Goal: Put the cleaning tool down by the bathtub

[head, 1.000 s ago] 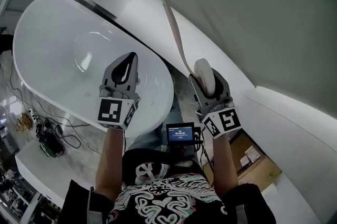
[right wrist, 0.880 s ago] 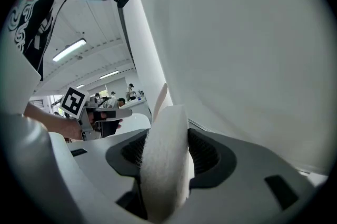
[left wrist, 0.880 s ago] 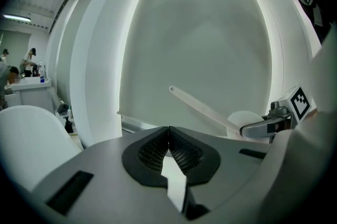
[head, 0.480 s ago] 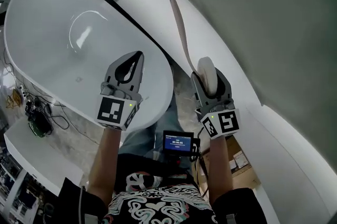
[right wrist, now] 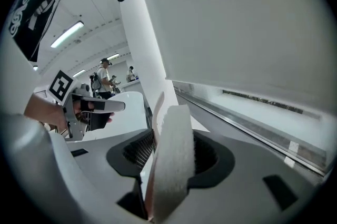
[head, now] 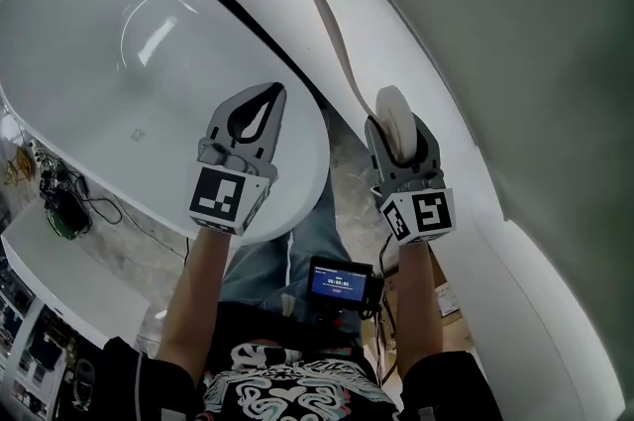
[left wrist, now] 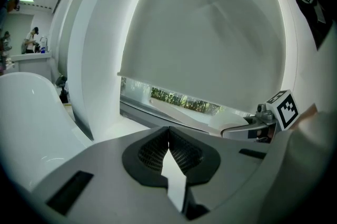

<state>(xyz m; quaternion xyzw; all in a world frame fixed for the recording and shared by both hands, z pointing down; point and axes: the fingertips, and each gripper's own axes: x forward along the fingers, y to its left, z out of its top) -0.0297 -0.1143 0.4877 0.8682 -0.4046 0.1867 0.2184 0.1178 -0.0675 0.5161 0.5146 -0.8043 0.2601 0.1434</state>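
The cleaning tool has a long pale handle and a white pad head. Its pad sits between the jaws of my right gripper, which are closing on it, and the handle sticks out ahead over the white ledge beside the bathtub. In the right gripper view the pad fills the gap of the right gripper. My left gripper hovers over the tub's near end, shut with nothing in it; its tips meet in the left gripper view.
A narrow strip of floor runs between the tub and the curved white wall ledge. Cables and electronics lie on the floor at the left. A small screen hangs at the person's chest. People stand far off.
The head view has swung, so the tub sits further up and left. Both grippers have edged forward, and the tool has stayed in the right one.
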